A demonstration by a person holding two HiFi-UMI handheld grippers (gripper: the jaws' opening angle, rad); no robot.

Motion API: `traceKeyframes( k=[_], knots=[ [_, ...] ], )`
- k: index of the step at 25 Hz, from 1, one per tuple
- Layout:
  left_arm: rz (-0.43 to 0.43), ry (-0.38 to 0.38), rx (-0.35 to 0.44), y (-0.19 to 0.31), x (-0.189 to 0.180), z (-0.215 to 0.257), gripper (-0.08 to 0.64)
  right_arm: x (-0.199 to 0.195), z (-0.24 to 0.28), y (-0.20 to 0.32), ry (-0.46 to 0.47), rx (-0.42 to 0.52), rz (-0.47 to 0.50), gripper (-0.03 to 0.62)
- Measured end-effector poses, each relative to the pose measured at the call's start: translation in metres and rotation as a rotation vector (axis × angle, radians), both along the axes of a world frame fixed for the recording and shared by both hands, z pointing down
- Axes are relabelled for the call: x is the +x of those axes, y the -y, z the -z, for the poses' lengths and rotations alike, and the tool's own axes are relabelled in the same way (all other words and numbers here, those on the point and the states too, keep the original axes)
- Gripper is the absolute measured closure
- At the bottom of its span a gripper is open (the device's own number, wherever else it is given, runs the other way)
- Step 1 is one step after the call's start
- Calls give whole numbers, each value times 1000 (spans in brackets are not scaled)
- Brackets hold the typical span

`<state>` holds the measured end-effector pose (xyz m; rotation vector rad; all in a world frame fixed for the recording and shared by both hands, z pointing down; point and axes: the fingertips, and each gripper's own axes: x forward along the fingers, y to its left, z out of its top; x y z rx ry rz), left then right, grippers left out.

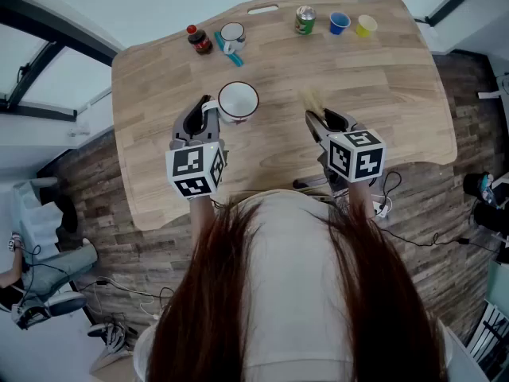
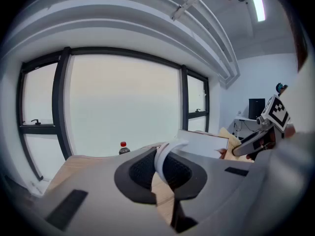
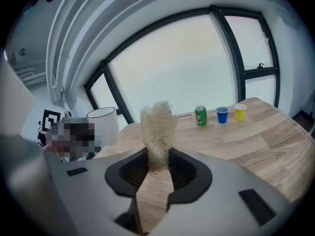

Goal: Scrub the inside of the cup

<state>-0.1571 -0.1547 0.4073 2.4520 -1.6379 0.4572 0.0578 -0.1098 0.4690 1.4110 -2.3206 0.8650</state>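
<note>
From the head view I see the left tongs point(image 1: 205, 118) at the white cup point(image 1: 238, 102), which sits over the middle of the wooden table point(image 1: 398, 86) with its mouth facing up toward me; I cannot tell whether it rests on the wood. The right tongs point(image 1: 316, 120) are well apart from it to the right, with a pale scrub pad point(image 1: 311, 102) sticking out ahead of them. Along the far edge stand a red-capped bottle point(image 1: 199, 40), a mug point(image 1: 231, 35), a green can point(image 1: 305, 20), a small blue cup point(image 1: 339, 23) and a small yellow cup point(image 1: 366, 25). In the left gripper view the tongs are clenched on the cup's white handle point(image 2: 166, 152), the cup body just to the right of them and the bottle farther off. In the right gripper view the tongs are clamped on the base of the fibrous scrub pad, which stands upright between them, with the white cup off to the left.
</note>
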Motion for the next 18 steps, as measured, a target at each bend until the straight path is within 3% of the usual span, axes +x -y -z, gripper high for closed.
traceKeyframes(
  k=[9,18],
  knots=[
    [5,16,-16,3,2,-6,537,-6,1,1,35,-12,6,474],
    [9,78,-51,3,10,-17,537,-25,20,-4,7,43,127,474]
  ],
)
